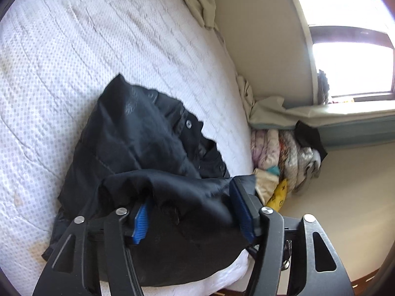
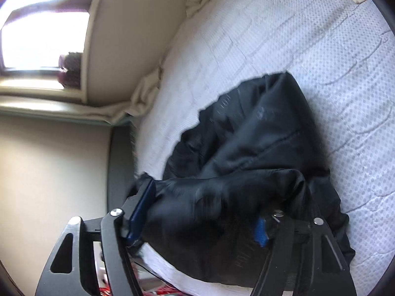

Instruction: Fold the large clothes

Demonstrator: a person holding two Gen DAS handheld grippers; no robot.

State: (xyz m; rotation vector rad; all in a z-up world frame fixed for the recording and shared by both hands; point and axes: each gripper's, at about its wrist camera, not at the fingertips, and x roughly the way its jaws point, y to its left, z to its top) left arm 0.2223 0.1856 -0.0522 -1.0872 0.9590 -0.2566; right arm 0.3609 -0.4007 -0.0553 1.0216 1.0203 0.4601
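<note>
On my left hand-held gripper [image 1: 192, 212], the fingers sit spread with black jacket [image 1: 138, 133] fabric bunched between; it lies on the bed [image 1: 74, 49]. My right hand-held gripper [image 2: 202, 219] looks likewise spread, fabric blurred.

No text, label or brand can be made out clearly. The black padded fabric jacket [image 2: 259, 133] carries faint tone-on-tone lettering near its upper edge in the right wrist view, too blurred to read, and more pale lettering low on the same jacket, beside the blue gripper pad, equally illegible. In the left wrist view the jacket [image 1: 138, 133] shows a similar faint print near its top, also unreadable.
</note>
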